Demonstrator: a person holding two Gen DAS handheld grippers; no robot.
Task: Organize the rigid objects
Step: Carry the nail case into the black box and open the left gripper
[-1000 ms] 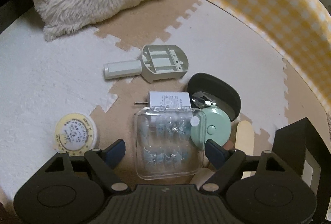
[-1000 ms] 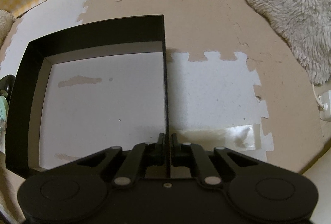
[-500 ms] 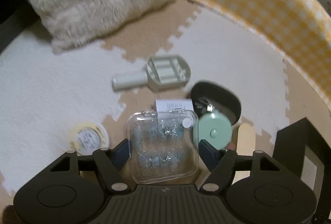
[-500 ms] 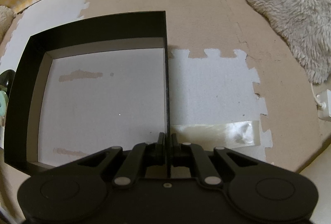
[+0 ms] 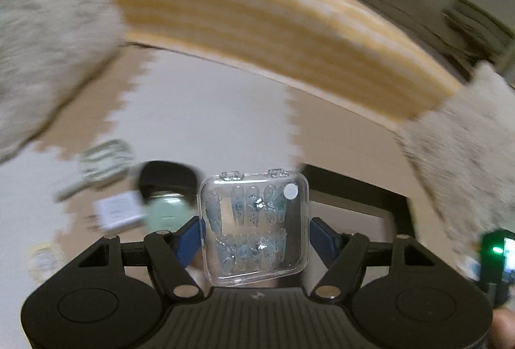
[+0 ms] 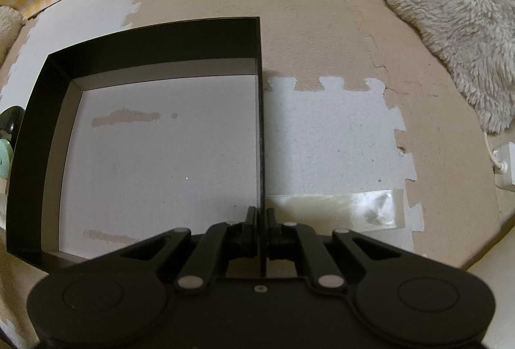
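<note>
Soft tan and white foam floor mats point(image 5: 206, 110) fill the left wrist view, all blurry. Up off the floor, the left gripper point(image 5: 254, 233) squeezes a clear square plastic case of blue fake nails point(image 5: 254, 223) between its blue pads. Other small things lie on the floor at the left, not yet tidied.

On the right wrist view, the right gripper point(image 6: 261, 217) pinches the thin wall of a black box with a white bottom point(image 6: 154, 40). I see nothing inside it, so the job looks just begun.
</note>
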